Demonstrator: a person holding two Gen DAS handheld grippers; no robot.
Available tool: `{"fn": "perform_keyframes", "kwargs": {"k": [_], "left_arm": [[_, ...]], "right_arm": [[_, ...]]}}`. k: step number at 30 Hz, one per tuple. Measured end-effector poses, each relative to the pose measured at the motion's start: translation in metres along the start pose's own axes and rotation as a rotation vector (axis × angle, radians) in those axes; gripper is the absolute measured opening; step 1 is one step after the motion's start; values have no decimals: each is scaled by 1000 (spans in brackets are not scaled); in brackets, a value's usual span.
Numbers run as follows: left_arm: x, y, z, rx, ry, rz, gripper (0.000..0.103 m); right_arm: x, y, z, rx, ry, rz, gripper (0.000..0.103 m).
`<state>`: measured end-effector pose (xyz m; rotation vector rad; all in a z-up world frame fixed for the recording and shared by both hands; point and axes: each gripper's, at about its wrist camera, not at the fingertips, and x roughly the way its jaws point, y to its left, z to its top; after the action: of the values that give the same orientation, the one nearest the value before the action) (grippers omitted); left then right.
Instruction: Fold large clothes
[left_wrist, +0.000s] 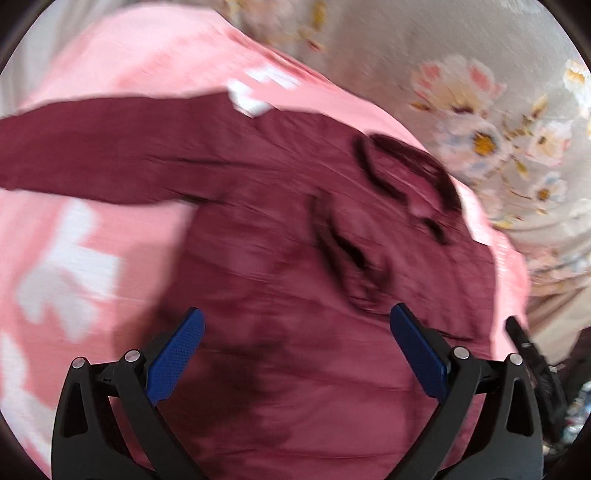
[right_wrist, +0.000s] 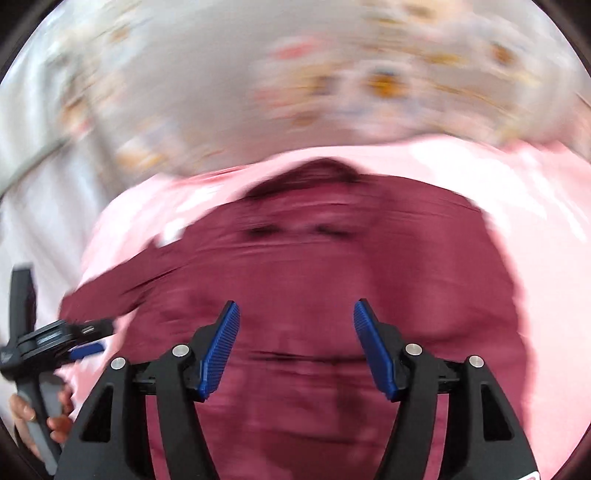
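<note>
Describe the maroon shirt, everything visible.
The maroon shirt is a dark wine-red long-sleeved garment of thin, wrinkled woven-looking cloth. It lies spread, roughly flat, on a pink blanket with white patches. Its collar gapes open and crumpled towards the floral sheet. One sleeve stretches straight out sideways over the blanket. Creases run across the body. Neither open gripper grips it; motion blur hides finer detail.

Between the spread jaws of the left gripper (left_wrist: 297, 350) and right gripper (right_wrist: 297, 350) nothing intrudes, only the flat maroon shirt (left_wrist: 280, 258) beneath and ahead
</note>
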<state>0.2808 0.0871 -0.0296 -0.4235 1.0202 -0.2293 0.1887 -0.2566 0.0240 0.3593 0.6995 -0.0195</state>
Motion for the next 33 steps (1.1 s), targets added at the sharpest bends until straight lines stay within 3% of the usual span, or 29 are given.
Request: {"fn": "perform_keyframes", "kwargs": {"k": [3, 6, 9, 11, 14, 16, 17, 18, 21, 23, 27, 33], "left_arm": [[28, -24, 3, -11, 68, -74, 98], [58, -40, 8, -11, 107, -51, 95], [71, -41, 13, -31, 107, -9, 65], [69, -39, 19, -31, 92, -5, 32], [60, -34, 30, -13, 47, 49, 16], [58, -34, 35, 15, 16, 87, 14], [58, -33, 36, 23, 13, 92, 14], [61, -30, 35, 32, 19, 94, 14], [73, -29, 28, 68, 24, 123, 14], [80, -30, 21, 91, 22, 130, 14], [86, -36, 11, 177, -31, 148, 17], [87, -42, -1, 271, -129, 214, 18]], "right_arm": [[-8, -70, -3, 237, 10, -28, 63], [-6, -114, -7, 401, 24, -15, 63], [8, -138, -10, 485, 45, 9, 61], [24, -147, -9, 519, 70, 19, 56], [43, -163, 0, 530, 73, -10, 42], [49, -169, 3, 516, 69, -50, 24], [53, -173, 7, 509, 70, -66, 9], [55, -175, 8, 506, 68, -62, 3], [38, -168, 11, 446, 0, -53, 2], [31, -159, 9, 361, -21, -121, 1], [54, -163, -10, 318, 71, -236, 0], [63, -138, -3, 160, 98, -393, 1]]}}
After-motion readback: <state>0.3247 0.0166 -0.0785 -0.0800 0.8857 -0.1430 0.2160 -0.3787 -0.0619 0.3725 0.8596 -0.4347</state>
